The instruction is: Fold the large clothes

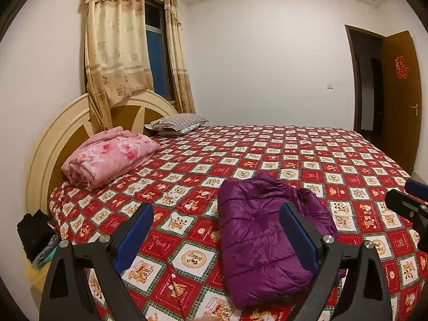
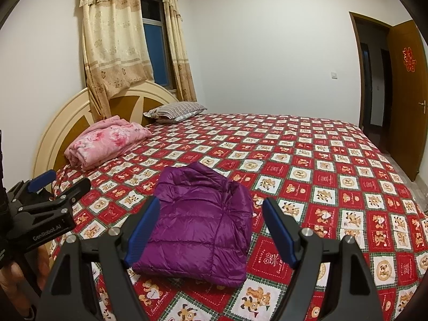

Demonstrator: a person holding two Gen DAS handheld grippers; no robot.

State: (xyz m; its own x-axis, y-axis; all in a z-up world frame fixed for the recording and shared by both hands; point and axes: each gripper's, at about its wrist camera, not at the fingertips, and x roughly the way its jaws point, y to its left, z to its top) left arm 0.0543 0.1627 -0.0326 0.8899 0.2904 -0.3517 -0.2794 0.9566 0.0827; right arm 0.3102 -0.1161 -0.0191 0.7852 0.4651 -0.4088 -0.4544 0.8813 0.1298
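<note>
A purple puffer jacket (image 1: 259, 230) lies folded into a compact rectangle on the red patterned bedspread (image 1: 334, 165), near the front edge. It also shows in the right wrist view (image 2: 199, 227). My left gripper (image 1: 216, 208) is open and empty, held above the bed just left of the jacket. My right gripper (image 2: 211, 203) is open and empty, held above and in front of the jacket. Neither gripper touches the jacket. The left gripper also appears at the left edge of the right wrist view (image 2: 57, 180).
A folded pink blanket (image 1: 109, 155) and a striped pillow (image 1: 176, 123) lie by the cream headboard (image 1: 45, 155). Dark clothes (image 1: 34, 232) sit on a stand left of the bed. Curtains (image 1: 115, 53) hang at the window; a wooden door (image 1: 401, 93) stands open at right.
</note>
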